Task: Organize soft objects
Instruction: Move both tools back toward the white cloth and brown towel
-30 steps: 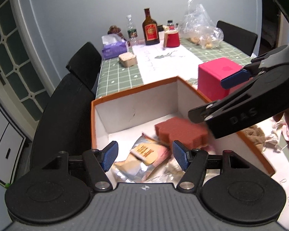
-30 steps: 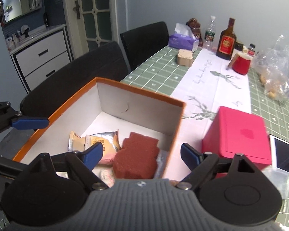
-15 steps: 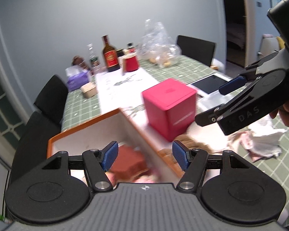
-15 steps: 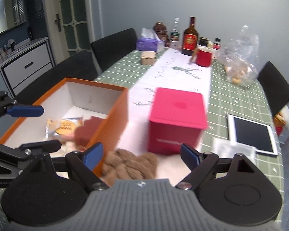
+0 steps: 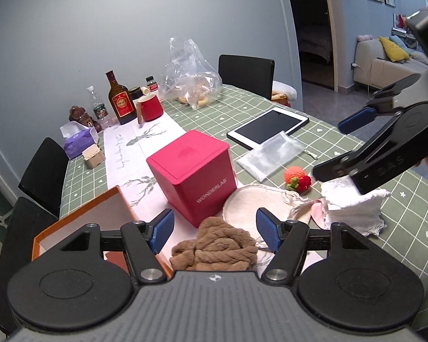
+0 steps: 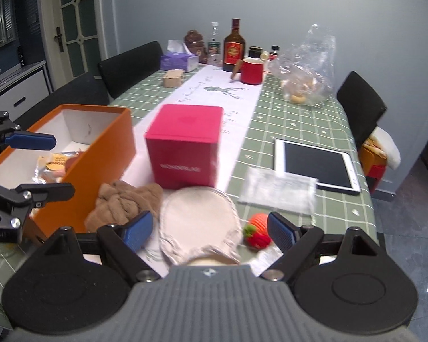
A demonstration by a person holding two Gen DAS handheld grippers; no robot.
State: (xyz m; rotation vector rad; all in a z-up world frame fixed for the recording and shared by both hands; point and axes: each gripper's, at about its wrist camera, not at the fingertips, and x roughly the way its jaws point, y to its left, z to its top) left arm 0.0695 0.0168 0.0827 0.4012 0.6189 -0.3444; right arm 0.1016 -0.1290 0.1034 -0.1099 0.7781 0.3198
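The left hand-held gripper (image 5: 214,233) hangs with its jaws spread and nothing between them; just ahead of its blue pads lies the brown plush bundle (image 5: 214,246) on the surface (image 5: 314,108). To its left stands the orange box (image 5: 80,222), of which this view shows only a corner and a white inner wall. Ahead sits the pink cube box (image 5: 192,171), and to the right of the pads the round cream pad (image 5: 254,199). Farther right lie the crocheted orange-and-red toy (image 5: 296,178) and the folded white cloth (image 5: 352,208), with the right hand-held gripper (image 5: 339,145) above that cloth, its jaws parted; whether its lower finger touches the cloth cannot be told.

The right wrist view shows that same right hand-held gripper (image 6: 211,228) released and empty, the cream pad (image 6: 197,219) lying ahead between its pads and the crocheted toy (image 6: 258,229) close to its right pad. The brown bundle (image 6: 122,202) sits just beyond its left pad, against the orange box (image 6: 100,159). Only here is the inside of the box seen: foil snack packets (image 6: 52,165) lie on its floor. The left hand-held gripper (image 6: 34,165) shows at the left edge, over the near end of the box. The white cloth is nearly out of this view. A mesh pouch (image 6: 279,191) and a tablet (image 6: 316,164) lie farther ahead to the right in both views.
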